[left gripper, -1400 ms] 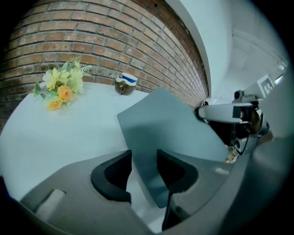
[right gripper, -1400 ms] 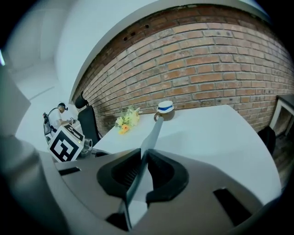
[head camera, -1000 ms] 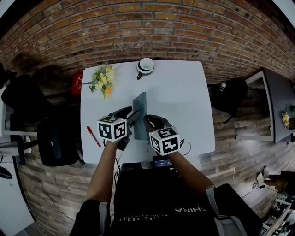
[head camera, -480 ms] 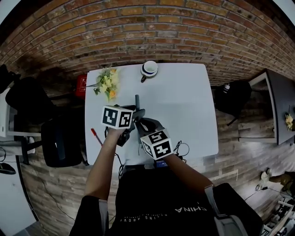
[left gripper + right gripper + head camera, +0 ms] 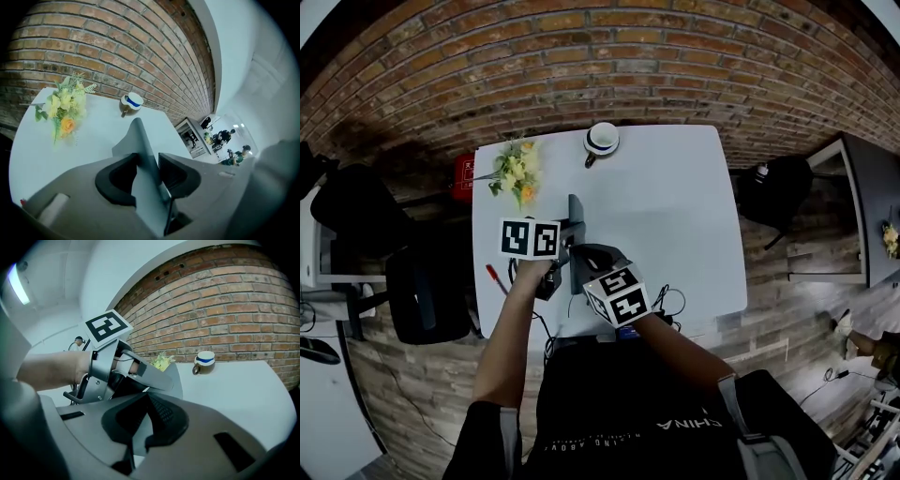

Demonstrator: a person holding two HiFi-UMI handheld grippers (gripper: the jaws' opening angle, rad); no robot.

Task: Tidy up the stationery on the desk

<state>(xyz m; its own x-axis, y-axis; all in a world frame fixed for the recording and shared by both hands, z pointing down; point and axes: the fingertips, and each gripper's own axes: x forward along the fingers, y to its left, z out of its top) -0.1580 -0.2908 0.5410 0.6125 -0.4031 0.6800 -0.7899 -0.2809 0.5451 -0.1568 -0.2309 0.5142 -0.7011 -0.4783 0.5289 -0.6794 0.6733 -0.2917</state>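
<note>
A thin grey-blue notebook [image 5: 573,217] stands on edge on the white desk [image 5: 675,216], lifted between both grippers. My left gripper [image 5: 563,246] has its jaws on either side of the notebook [image 5: 140,136]; they have just been closing, and the pads now press on it. My right gripper [image 5: 583,259] is shut on the notebook's near edge [image 5: 174,376], a thin sheet pinched between its pads. The left gripper [image 5: 133,373] shows in the right gripper view, holding the notebook from the left. A red pen [image 5: 495,278] lies by the desk's left edge.
A bunch of yellow flowers [image 5: 516,169] lies at the desk's back left, and a blue-banded cup [image 5: 602,139] stands at the back edge. A black chair [image 5: 417,291] is left of the desk. Cables [image 5: 667,302] lie near the front edge. A brick wall runs behind.
The notebook has gone from lying flat to standing on edge. Both grippers have drawn together around it and shifted slightly left.
</note>
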